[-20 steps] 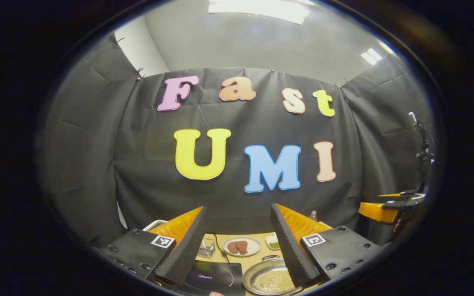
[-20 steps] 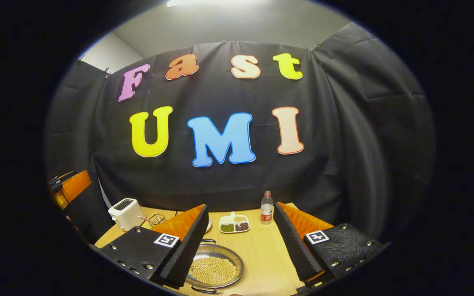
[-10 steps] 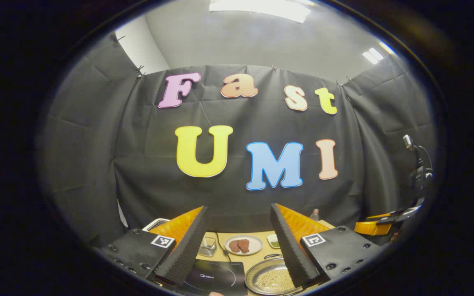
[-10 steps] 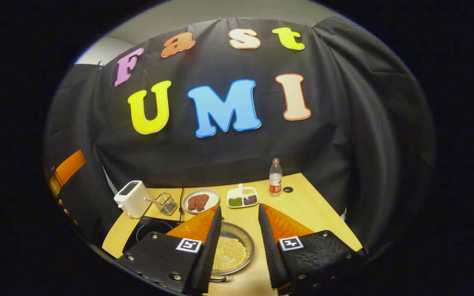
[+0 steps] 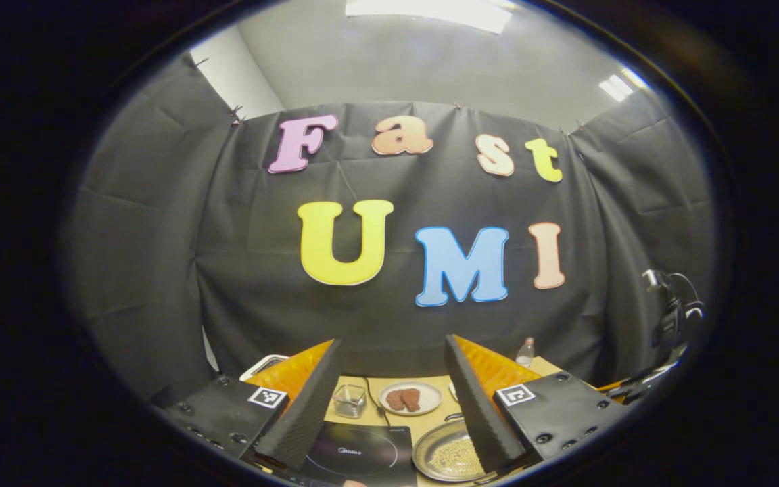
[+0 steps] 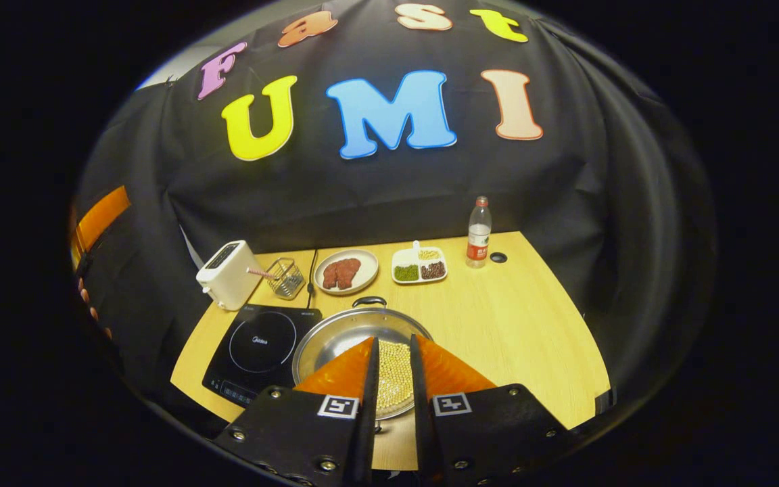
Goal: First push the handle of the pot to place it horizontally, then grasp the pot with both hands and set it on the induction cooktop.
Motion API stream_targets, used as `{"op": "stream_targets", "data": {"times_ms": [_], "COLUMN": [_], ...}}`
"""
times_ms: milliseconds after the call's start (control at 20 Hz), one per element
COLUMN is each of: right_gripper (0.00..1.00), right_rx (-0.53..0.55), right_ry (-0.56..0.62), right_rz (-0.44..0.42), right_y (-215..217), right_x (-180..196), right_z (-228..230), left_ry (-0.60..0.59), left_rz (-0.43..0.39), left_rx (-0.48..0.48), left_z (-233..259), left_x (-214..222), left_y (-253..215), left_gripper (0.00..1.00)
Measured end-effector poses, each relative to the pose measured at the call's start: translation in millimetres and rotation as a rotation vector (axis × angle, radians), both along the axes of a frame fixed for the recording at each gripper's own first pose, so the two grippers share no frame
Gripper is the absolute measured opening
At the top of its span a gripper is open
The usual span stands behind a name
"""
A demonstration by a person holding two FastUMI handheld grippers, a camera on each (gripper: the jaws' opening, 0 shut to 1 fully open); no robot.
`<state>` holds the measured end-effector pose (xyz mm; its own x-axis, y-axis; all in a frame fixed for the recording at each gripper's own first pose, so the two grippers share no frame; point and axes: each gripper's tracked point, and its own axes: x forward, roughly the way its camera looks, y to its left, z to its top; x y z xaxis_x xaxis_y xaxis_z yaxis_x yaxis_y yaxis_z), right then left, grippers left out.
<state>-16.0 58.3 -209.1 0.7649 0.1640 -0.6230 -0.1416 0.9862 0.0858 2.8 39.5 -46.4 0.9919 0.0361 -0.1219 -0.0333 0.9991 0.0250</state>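
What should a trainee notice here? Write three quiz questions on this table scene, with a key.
1. True or false: the pot already sits on the cooktop.
2. What lies on the round plate behind the pot? A) beans B) reddish meat pieces C) bread
3. Fill in: the right gripper has its fingers close together with a narrow gap, hovering over the pot's ____ rim.

Key: 1 false, it stands on the table beside the cooktop. 2 B. 3 near.
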Motion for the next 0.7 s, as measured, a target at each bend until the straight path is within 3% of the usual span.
{"op": "stream_targets", "data": {"times_ms": [100, 200, 250, 700], "right_gripper": [0.25, 0.25, 0.05, 0.05], "right_rx": [0.006, 0.012, 0.024, 0.067], "right_ry": [0.041, 0.079, 0.105, 0.305], "right_rz": [0.031, 0.008, 0.013, 0.081], "right_y": [11.9, 13.7, 17.7, 53.6], "right_x": [-5.0, -4.4, -6.3, -29.0], "right_z": [-11.7, -23.9, -31.2, -89.2], "left_ry": [0.014, 0.025, 0.03, 0.049], "left_rz": [0.01, 0.022, 0.029, 0.095], "left_rx": [-0.001, -0.002, -0.002, -0.014], "left_z": [-4.7, -9.7, -10.1, -17.3], "left_x": [-3.0, -6.2, -7.9, -21.3], "left_y": [5.4, 12.6, 13.0, 55.7], "left_gripper": [0.95, 0.99, 0.95, 0.97]}}
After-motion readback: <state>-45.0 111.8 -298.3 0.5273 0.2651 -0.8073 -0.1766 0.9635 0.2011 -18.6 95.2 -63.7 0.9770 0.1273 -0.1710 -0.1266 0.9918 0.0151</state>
